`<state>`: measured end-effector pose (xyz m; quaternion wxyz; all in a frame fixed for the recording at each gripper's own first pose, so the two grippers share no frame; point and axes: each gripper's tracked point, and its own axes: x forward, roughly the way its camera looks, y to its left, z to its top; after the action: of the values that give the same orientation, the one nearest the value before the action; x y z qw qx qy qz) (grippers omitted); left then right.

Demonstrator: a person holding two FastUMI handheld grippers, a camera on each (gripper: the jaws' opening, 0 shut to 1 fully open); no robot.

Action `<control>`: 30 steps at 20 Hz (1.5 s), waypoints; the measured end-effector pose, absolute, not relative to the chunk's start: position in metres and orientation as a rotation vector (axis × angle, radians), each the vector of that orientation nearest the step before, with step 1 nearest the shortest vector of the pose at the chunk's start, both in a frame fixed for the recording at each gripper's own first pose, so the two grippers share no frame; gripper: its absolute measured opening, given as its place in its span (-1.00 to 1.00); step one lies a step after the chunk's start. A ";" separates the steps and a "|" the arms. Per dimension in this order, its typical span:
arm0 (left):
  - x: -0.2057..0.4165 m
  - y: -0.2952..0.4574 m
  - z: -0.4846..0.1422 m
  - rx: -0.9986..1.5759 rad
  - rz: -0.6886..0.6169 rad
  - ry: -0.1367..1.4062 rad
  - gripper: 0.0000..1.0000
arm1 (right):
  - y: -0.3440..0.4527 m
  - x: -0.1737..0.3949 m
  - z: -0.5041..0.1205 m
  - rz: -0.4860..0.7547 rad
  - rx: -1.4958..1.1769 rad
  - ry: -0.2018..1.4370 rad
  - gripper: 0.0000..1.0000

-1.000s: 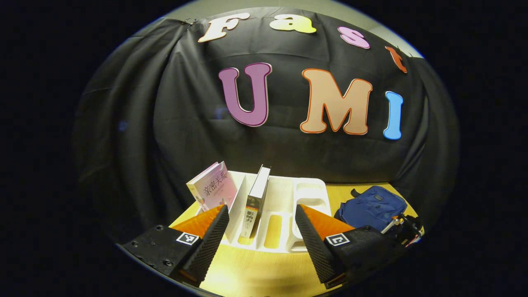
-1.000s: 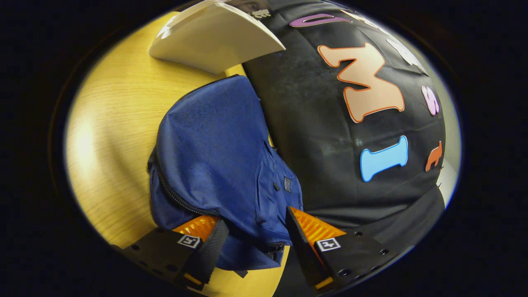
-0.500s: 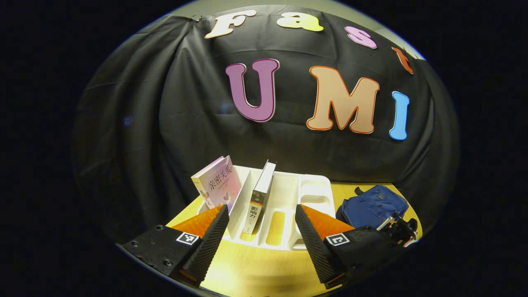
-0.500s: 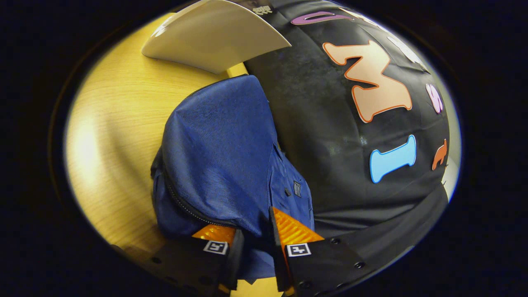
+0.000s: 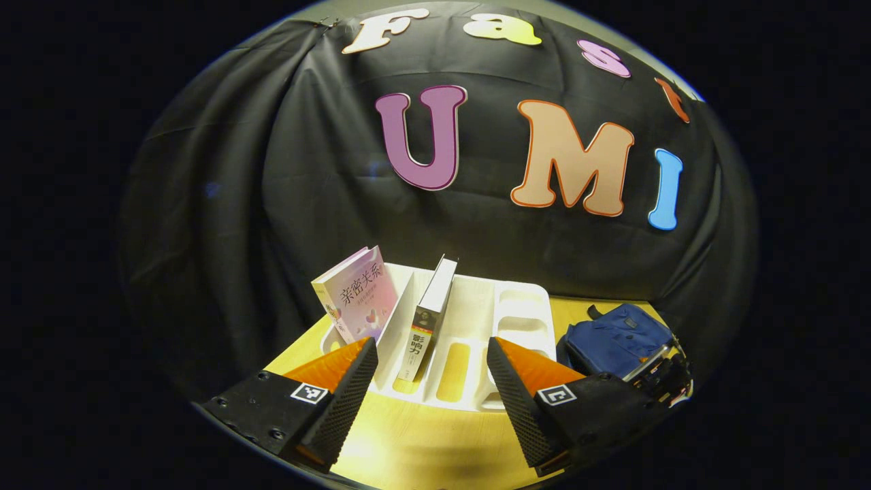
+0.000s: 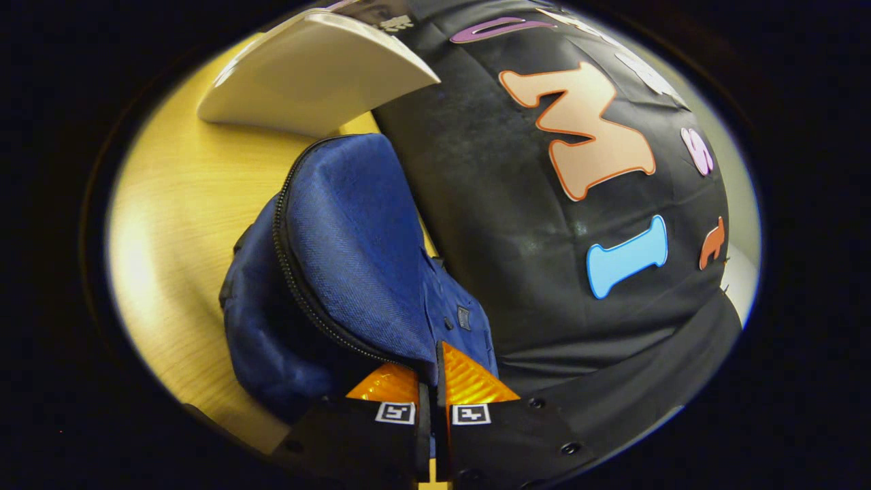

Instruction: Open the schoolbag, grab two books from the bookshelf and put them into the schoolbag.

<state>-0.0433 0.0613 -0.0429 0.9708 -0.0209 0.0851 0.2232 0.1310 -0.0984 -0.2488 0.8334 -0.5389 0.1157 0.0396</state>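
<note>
Underneath everything lies a smooth yellow wooden tabletop [image 5: 415,442] with fine grain, glossy where the light pools on it, and behind it hangs the creased black cloth wall [image 5: 272,190].

Nearest in the left gripper view, the left gripper [image 5: 430,367] hovers above the table's front edge with its ribbed fingers spread wide and nothing between them. Just beyond them stands a white moulded plastic bookshelf [image 5: 476,327] with upright dividers and rounded slots. A pink-covered paperback book [image 5: 357,296] leans in its leftmost compartment, tilted against a divider, and a thicker book with white page edges and a dark spine [image 5: 425,320] leans in the next compartment. To the right of the shelf, near the cloth, sits the soft blue woven-fabric schoolbag [image 5: 616,337], with the other gripper at its near side.

In the right gripper view, the right gripper [image 6: 430,381] has its fingers pressed together, pinching the schoolbag's [image 6: 354,272] flap at its zipped edge. The dark zipper [image 6: 299,286] curves along that edge, and the flap stands raised off the lower body, leaving a shadowed gap. Past the bag is the bookshelf's [image 6: 313,75] smooth white side wall.
</note>
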 end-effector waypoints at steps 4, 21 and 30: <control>-0.029 0.069 -0.040 -0.032 0.434 0.208 0.91 | -0.101 0.136 -0.231 0.050 -1.097 0.239 -0.92; 0.078 0.107 -0.019 0.087 0.283 0.473 0.85 | -0.115 0.153 -0.192 -0.052 -0.968 0.224 -0.88; 0.098 0.131 -0.080 0.119 0.265 0.820 0.65 | -0.122 0.150 -0.185 -0.066 -0.963 0.225 -0.89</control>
<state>0.0981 0.1314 -0.0804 0.9069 0.0576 0.3972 0.1281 0.1504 -0.1219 -0.1854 0.8798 -0.4619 0.1079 -0.0315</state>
